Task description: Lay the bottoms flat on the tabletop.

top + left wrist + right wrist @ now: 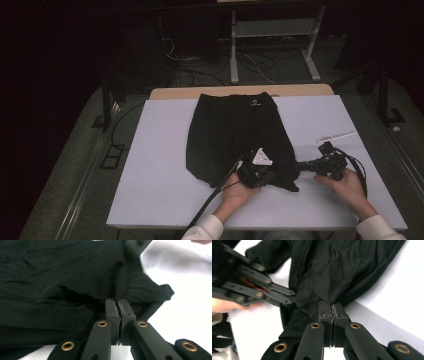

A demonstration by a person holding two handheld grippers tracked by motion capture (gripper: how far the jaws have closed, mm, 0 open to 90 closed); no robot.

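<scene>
Shorts point(235, 132) lie lengthwise, waistband far, hem seemingly pinched by both left claw point(270, 176) and right claw point(296, 167).

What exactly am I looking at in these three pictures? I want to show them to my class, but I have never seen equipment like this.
There is no robot here. A person sits at a white table and holds a hand-operated black two-jaw gripper in each hand. The wide picture comes from a camera fixed above the table; the left gripper and the right gripper meet near the front edge. The two close-ups come from small cameras mounted on the grippers, each looking along its own jaws. On the table lies a pair of black fabric shorts, spread flat with the waistband at the far side. The left gripper and the right gripper are each pinched shut on folds of cloth at the near hem. A small white strip lies to the right.
</scene>
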